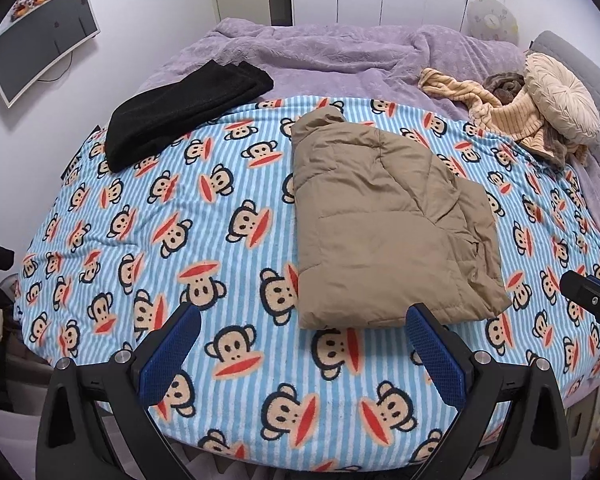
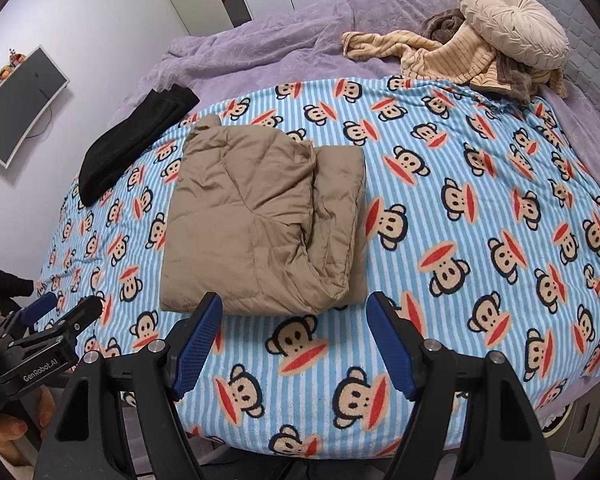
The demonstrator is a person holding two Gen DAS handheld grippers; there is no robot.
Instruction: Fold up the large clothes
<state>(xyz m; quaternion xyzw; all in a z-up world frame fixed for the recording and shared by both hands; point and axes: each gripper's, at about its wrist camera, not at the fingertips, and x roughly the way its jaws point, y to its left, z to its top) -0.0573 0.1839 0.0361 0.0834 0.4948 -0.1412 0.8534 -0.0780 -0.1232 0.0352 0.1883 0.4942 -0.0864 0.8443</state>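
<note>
A tan padded jacket (image 1: 384, 224) lies folded into a thick rectangle on the blue striped monkey-print blanket (image 1: 204, 216); it also shows in the right wrist view (image 2: 260, 220). My left gripper (image 1: 304, 316) is open and empty, held just short of the jacket's near edge. My right gripper (image 2: 296, 304) is open and empty, its blue fingertips at the jacket's near edge. The right gripper shows at the right edge of the left wrist view (image 1: 592, 300). The left gripper shows at the lower left of the right wrist view (image 2: 64, 312).
A folded black garment (image 1: 180, 112) lies at the blanket's far left. A beige striped knit (image 1: 496, 108), a brown cloth and a round cream cushion (image 1: 560, 96) sit at the far right on a purple bedcover (image 1: 340, 52). A monitor (image 1: 40, 40) hangs on the left wall.
</note>
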